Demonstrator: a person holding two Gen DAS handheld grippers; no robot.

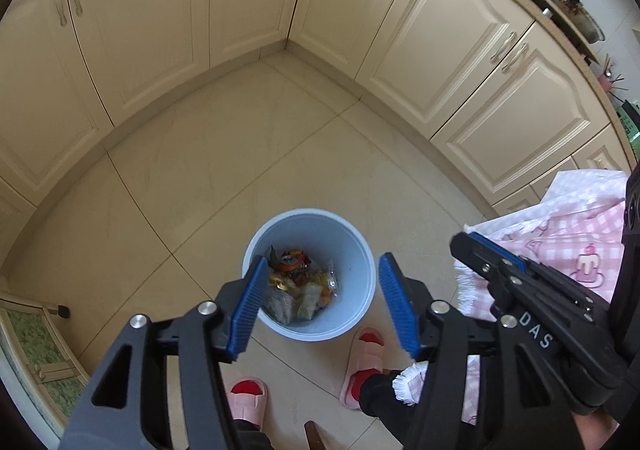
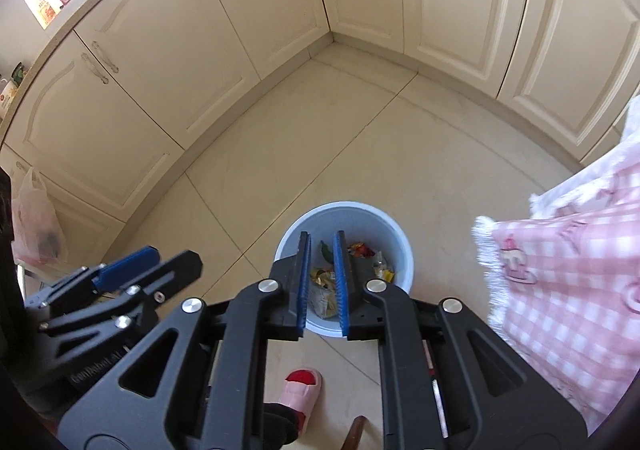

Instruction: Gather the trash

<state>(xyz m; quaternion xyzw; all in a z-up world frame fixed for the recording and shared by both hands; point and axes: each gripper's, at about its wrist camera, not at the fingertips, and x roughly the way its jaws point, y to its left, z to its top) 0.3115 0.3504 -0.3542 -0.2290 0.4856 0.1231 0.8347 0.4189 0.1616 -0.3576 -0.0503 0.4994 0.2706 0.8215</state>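
A: What is seen, largest first?

B: Cream cabinets [image 1: 436, 34] are ranged along the far side, meeting in a corner, with a beige tiled floor [image 1: 224, 170] spread below them. A pink checked cloth [image 1: 560, 246] is hung at the right edge.

A: And the task's thing?

B: A pale blue bin [image 1: 310, 274] is stood on the floor, near and central, just beyond a pair of pink slippers [image 1: 362, 354]. Trash [image 1: 300, 288], mostly crumpled wrappers, is piled inside it.

A: How are the grippers held?

B: The left gripper [image 1: 322, 304] is poised above the bin, its blue pads spread wide apart with nothing between them. The right gripper [image 2: 322, 282] is also held over the bin; its pads are drawn close with a narrow gap left, and nothing is gripped.

A: Anything smaller?

B: A plastic bag [image 2: 34, 218] is hung at the left by the cabinets in the right wrist view.
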